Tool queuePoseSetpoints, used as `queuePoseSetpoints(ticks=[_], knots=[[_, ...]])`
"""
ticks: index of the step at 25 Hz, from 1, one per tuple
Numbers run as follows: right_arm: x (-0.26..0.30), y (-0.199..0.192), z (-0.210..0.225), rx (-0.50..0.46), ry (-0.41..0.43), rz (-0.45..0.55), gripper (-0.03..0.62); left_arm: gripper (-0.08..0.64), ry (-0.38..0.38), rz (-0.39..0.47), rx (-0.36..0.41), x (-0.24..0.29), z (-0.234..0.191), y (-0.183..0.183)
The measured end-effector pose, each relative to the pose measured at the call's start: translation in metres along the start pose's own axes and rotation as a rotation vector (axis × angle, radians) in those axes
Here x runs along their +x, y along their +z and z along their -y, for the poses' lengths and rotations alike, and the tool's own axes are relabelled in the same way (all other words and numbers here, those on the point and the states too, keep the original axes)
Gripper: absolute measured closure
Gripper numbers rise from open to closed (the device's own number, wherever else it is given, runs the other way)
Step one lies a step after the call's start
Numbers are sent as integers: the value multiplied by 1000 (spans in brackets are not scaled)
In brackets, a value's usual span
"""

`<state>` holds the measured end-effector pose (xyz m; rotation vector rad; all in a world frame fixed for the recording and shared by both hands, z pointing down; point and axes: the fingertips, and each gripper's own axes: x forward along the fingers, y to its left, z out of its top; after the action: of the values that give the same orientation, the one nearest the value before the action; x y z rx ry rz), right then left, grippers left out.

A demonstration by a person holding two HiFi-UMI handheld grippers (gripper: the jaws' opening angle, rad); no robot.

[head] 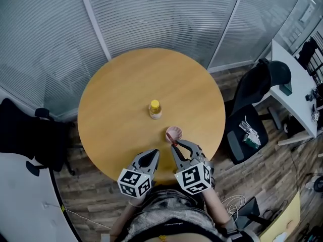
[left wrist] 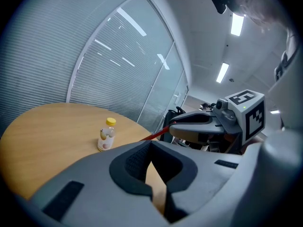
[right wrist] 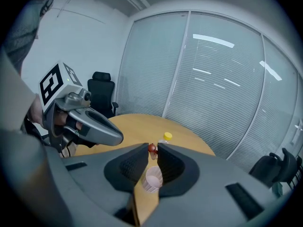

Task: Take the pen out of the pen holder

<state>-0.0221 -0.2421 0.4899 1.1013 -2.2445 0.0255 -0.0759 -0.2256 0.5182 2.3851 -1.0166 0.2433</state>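
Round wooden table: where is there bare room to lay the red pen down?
Bare: the far half beyond the small yellow-capped bottle, and the left side of the round wooden table. Crowded: the near edge, with the pink cup, left gripper and right gripper.

Plain warm tan wood on the table (head: 126, 95). The bottle (head: 155, 110) has a yellow cap and pale body. The pen holder (head: 173, 133) is pink and the pen (head: 174, 142) red. The left gripper (head: 155, 154) & right gripper (head: 176, 146) are grey w/ black pads – cubes carry blk-and-white square markers. The blinds (head: 166, 19) show fine grey-white stripes – the floor (head: 262, 185) brown planks.
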Motion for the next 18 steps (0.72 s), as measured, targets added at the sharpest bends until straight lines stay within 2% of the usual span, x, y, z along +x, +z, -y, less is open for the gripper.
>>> queuePoseSetpoints(ticks=[18], knots=[[3,-13,0,5,1,-33,522,555,-7,-1,-8,2,2,-2]])
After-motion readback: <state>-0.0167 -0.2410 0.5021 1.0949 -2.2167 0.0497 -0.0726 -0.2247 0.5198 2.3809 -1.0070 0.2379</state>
